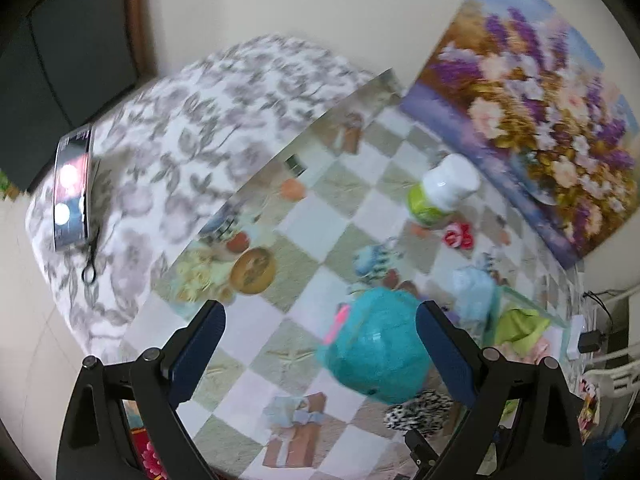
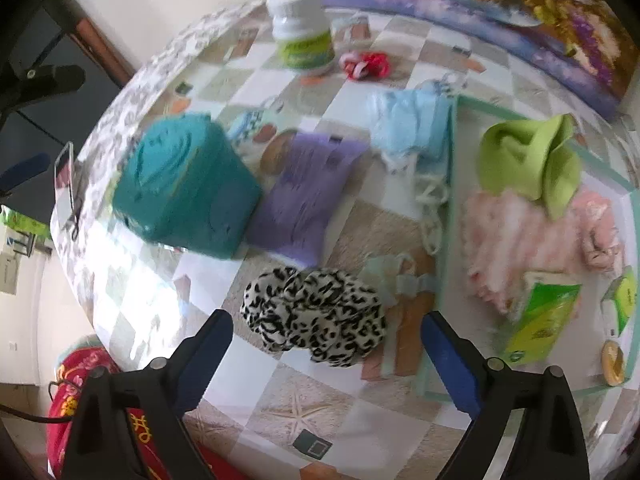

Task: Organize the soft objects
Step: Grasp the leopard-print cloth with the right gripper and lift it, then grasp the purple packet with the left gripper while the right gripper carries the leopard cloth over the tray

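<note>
- Leopard-print fabric, a crumpled black-and-white scarf (image 2: 314, 318), lies on the checked tablecloth (image 2: 308, 408) right ahead of the right gripper (image 2: 326, 340), whose blue-padded jaws stand wide and released, holding nothing.
- Just right of the scarf runs the pale green rim of a shallow tray (image 2: 448, 208); inside it sit a pink fluffy cloth (image 2: 520, 240), a lime green cloth (image 2: 528, 160) and a green packet (image 2: 544, 320).
- Outside the tray, farther on, lie a purple knit (image 2: 308, 196), a light blue cloth (image 2: 412, 128) touching the tray's edge, and a teal plush block (image 2: 184, 184).
- In the left wrist view, the left gripper (image 1: 320, 344) is likewise spread and empty, with the teal block just beyond its right finger, apparently untouched.
- Farthest stand a white jar (image 2: 302, 28), a red bow (image 2: 366, 65) and a floral painting (image 1: 532, 104).
- Judged step: sorting is partway, and the right hand seems to be lining up on the scarf. Next it would need to descend, pinch the bunched folds, then carry them over the rim.
</note>
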`<state>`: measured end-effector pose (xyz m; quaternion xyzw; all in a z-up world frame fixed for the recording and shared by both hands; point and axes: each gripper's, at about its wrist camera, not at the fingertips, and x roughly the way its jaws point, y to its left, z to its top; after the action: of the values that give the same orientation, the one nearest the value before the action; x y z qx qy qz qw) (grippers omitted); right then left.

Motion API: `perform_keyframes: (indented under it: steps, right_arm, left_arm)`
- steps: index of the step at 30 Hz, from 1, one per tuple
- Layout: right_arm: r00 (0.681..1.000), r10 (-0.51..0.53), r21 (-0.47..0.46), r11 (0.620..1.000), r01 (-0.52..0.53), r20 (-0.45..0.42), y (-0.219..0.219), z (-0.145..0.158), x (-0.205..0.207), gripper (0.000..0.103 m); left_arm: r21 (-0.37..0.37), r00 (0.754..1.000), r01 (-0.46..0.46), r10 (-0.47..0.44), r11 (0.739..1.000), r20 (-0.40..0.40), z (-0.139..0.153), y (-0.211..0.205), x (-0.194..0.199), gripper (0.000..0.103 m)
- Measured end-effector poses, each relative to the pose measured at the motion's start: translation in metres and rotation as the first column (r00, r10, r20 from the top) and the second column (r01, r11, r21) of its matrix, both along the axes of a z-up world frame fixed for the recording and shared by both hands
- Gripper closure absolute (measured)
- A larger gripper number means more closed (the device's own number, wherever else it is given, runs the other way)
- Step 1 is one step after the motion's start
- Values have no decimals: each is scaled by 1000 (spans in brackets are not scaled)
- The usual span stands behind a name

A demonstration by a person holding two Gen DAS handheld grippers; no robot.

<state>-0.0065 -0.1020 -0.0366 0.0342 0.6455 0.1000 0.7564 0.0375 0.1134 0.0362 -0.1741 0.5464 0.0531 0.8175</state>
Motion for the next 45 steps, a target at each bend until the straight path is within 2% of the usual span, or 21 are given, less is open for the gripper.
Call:
perform_keyframes:
  steps: [7,12,18,20,29,41,45]
  right_arm:
    - [999,14,-30,999,-15,-33,14,-20,3,7]
    - [998,12,-41,999,-14,-61,17,-32,5,12]
    - [997,26,-47,998,-29,-67,23,-41,4,31]
    - [998,22,-46,999,-25,-60,21,-40,4,44]
    - [999,9,-38,999,-11,-41,13,-32,7,64]
    - [999,-34,-3,999,34,5,-16,4,3,66]
    - [993,-93,-56,994,97,67,-40,25,7,66]
  left_arm:
    - [-20,994,-100,99,995,-55,-23,27,-1,7]
    - [-25,992,-103,101,994,-68,-29,28,1,7]
    - [-29,995,-68,65,997,-71,-28,20,4,7]
    - [-29,996,-59,57,998,-69,-28,18,4,7]
    - [-21,998,-16,15,1000,-57,-20,6,11,7]
    - [-7,994,100,-101,995,-38,-2,-39,27,7]
    - [18,982,188,-187,982,-35,3,-73,37,7]
